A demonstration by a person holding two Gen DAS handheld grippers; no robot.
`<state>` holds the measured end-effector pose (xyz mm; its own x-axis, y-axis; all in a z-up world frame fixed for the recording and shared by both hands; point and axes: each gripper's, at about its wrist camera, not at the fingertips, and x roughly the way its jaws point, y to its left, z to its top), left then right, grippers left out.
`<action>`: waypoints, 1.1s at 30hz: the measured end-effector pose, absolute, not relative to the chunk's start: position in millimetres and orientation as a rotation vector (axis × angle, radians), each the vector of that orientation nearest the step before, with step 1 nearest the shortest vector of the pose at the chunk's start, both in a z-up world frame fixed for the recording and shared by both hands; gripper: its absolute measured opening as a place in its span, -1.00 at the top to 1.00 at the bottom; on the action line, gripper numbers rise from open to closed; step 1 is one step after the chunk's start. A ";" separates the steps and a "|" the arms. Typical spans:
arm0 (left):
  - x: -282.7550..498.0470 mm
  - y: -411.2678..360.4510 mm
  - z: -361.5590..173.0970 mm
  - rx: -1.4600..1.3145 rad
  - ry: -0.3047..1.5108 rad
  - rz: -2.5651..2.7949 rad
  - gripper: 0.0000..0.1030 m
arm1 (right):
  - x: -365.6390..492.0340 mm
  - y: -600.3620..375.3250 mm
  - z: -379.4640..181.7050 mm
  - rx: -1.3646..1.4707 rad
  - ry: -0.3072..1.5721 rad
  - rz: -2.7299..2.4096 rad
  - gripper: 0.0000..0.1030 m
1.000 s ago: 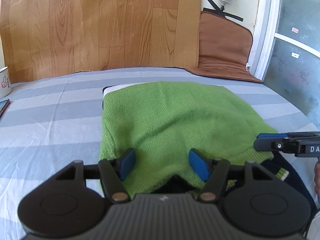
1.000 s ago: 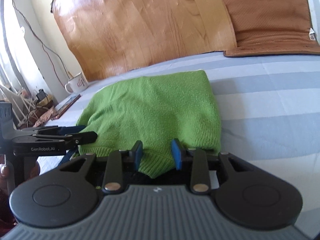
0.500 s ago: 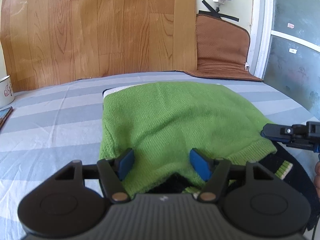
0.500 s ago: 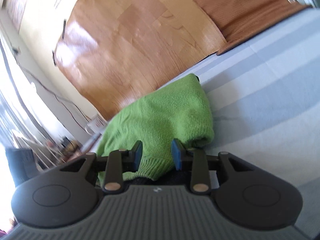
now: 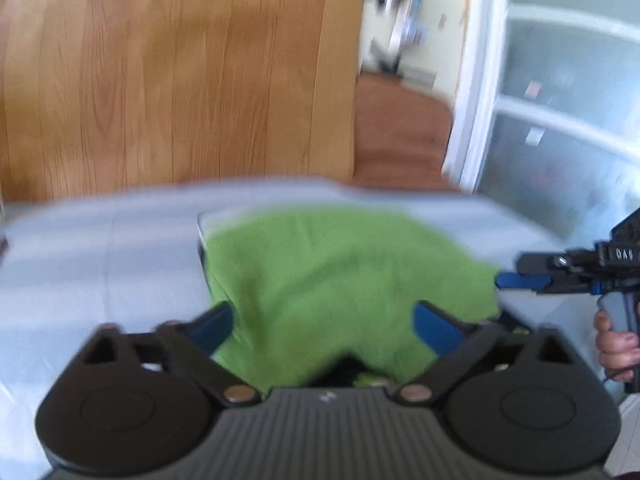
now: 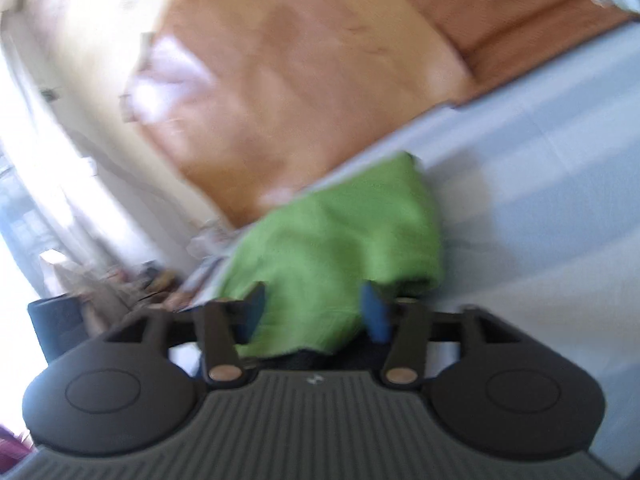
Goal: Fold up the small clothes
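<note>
Both shots are pretty smeared with motion blur, so fine detail is lost. The bright green knitted sweater (image 5: 344, 280) lies folded and flat on a surface covered with a pale blue and grey striped cloth (image 5: 100, 264); can't really tell if that's a bed or a table underneath. A white band with a dark edge peeks out at the sweater's far left corner, and something dark shows under its near hem.

The left gripper (image 5: 322, 326) has just been opening its jaws, and they now stand spread wide, released. The sweater's near hem sits in the gap between the blue pads (image 5: 434, 326), but they aren't pressing on it. The right gripper (image 6: 314, 310) has also just been opening its jaws, and the near corner of the sweater lies loose between them, not pinched.

In the left wrist view you can see the right gripper off to the right side, just past the sweater's right edge, with the person's hand (image 5: 614, 348) wrapped round its handle.

Behind it all there's a wood-grain panel (image 5: 180, 72) leaning against the wall, with a brown mat (image 5: 400, 136) beside it.
</note>
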<state>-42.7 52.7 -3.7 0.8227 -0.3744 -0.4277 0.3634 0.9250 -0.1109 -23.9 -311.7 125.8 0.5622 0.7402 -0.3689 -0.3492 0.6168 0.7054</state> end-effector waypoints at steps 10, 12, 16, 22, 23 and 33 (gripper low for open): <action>86.4 109.4 -23.6 -0.301 0.730 -0.416 -1.00 | 63.1 -317.8 114.7 0.439 0.788 0.667 -0.66; 108.1 110.1 -36.8 -0.352 0.781 -0.449 -1.00 | 82.5 -309.3 102.4 0.401 0.818 0.686 -0.66; 124.6 98.4 -42.4 -0.335 0.767 -0.465 -0.91 | 115.7 -302.9 76.7 0.432 0.888 0.733 -0.68; 122.7 86.4 -42.9 -0.289 0.716 -0.457 -0.08 | 116.9 -276.6 77.8 0.410 0.919 0.857 0.09; 122.9 89.2 -40.8 -0.290 0.704 -0.451 0.07 | 115.3 -273.4 80.2 0.403 0.908 0.844 0.24; 210.6 85.2 11.5 -0.201 0.601 -0.314 0.24 | 179.9 -248.4 109.9 0.368 0.725 0.663 0.49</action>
<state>210.6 85.2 11.5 0.7791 -0.3469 -0.5221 0.2307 0.9332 -0.2757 179.9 -248.4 109.9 0.5601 0.6695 -0.4879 -0.4260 0.7379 0.5236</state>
